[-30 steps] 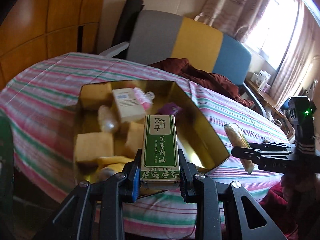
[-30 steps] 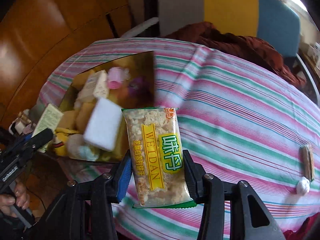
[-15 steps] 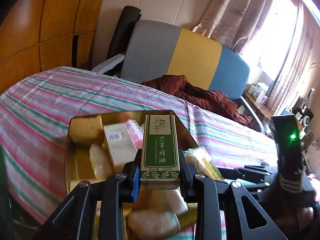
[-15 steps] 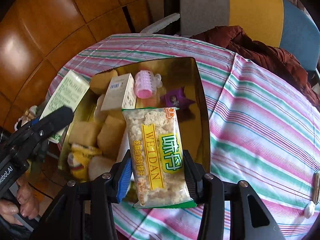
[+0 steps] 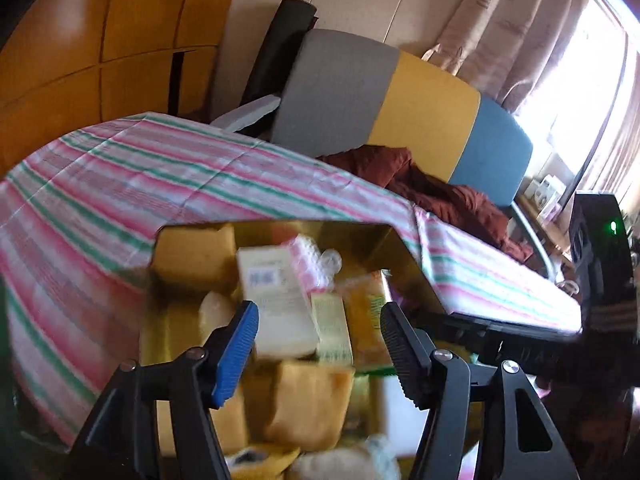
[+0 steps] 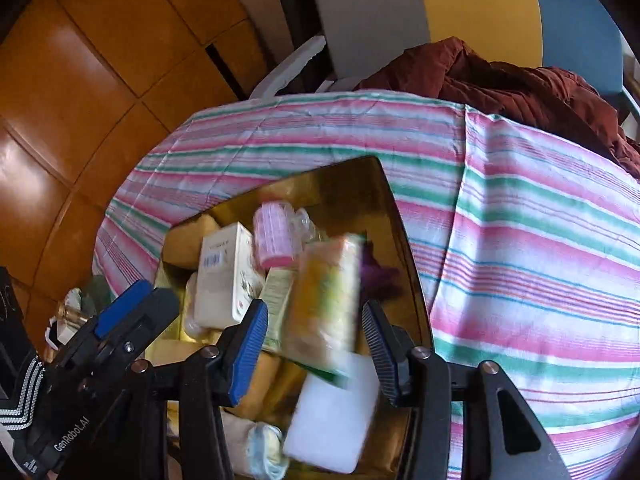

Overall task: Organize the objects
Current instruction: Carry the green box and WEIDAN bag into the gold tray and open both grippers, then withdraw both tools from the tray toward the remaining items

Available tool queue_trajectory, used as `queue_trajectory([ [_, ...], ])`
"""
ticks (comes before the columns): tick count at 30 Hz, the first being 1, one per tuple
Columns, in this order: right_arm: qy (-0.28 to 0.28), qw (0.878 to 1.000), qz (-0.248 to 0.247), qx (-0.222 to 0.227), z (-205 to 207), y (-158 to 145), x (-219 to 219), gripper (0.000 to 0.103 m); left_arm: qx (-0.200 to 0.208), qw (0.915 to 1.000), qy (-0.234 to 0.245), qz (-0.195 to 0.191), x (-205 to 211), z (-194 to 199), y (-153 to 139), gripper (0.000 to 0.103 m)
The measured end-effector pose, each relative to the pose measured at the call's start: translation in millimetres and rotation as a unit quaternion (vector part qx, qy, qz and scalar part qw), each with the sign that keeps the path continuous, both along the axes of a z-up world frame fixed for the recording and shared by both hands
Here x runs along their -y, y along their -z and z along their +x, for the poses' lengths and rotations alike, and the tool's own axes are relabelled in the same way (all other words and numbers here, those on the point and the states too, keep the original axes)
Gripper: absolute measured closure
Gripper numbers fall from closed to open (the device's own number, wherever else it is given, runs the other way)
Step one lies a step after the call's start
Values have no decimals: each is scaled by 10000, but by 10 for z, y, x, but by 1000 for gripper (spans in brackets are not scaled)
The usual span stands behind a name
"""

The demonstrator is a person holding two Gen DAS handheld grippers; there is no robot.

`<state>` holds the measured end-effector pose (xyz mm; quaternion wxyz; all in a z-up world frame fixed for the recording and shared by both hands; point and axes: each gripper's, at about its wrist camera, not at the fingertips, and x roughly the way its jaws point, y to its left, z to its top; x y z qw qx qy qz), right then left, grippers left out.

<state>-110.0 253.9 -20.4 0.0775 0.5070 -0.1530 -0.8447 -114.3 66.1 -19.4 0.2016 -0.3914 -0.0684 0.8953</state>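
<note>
A gold tin box (image 5: 352, 236) (image 6: 404, 240) sits on the striped tablecloth, full of small items. My left gripper (image 5: 318, 340) is open and empty just above the box. The green and white oil box (image 5: 330, 326) (image 6: 276, 300) lies inside, beside a white carton (image 5: 276, 300) (image 6: 224, 276). My right gripper (image 6: 314, 344) is open above the box; the snack packet (image 6: 324, 300) is blurred between its fingers, free of them. The packet also shows in the left wrist view (image 5: 366, 312). A pink roller (image 6: 274, 236) lies at the back.
The striped tablecloth (image 6: 520, 240) spreads to the right. A grey, yellow and blue chair (image 5: 400, 108) with a dark red cloth (image 5: 432, 192) stands behind the table. A white block (image 6: 332, 416) and yellow sponges (image 5: 308, 404) fill the box's near end.
Both grippers have opened. The oil box has left the left gripper and lies in the tin. The snack packet has left the right gripper and is dropping into the tin.
</note>
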Motion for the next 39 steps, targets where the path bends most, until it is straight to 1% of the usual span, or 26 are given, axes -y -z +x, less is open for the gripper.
queue_trajectory([
  [5,-44,9998,199,83,185,110,95,52,-46,9996,-73,-281,77,319,125,38],
  [8,-96,9993,346,126,285,172,138,52,-42,9993,-111,-368,90,422,157,38],
  [13,-78,9988,465,101,411,186,169,51,-173,9985,-180,-485,106,567,116,35],
  [18,-51,9978,662,-9,518,145,198,48,-326,9974,-241,-597,118,716,68,33],
  [32,-46,9931,1134,-290,760,77,333,46,-369,9964,-232,-724,132,910,83,30],
  [34,-33,9924,1196,-302,792,84,340,44,-373,9963,-224,-744,128,940,95,29],
  [36,-25,9916,1254,-321,823,89,343,40,-367,9962,-216,-762,124,956,105,28],
  [39,-5,9907,1319,-347,861,89,338,38,-356,9962,-194,-773,113,973,111,28],
])
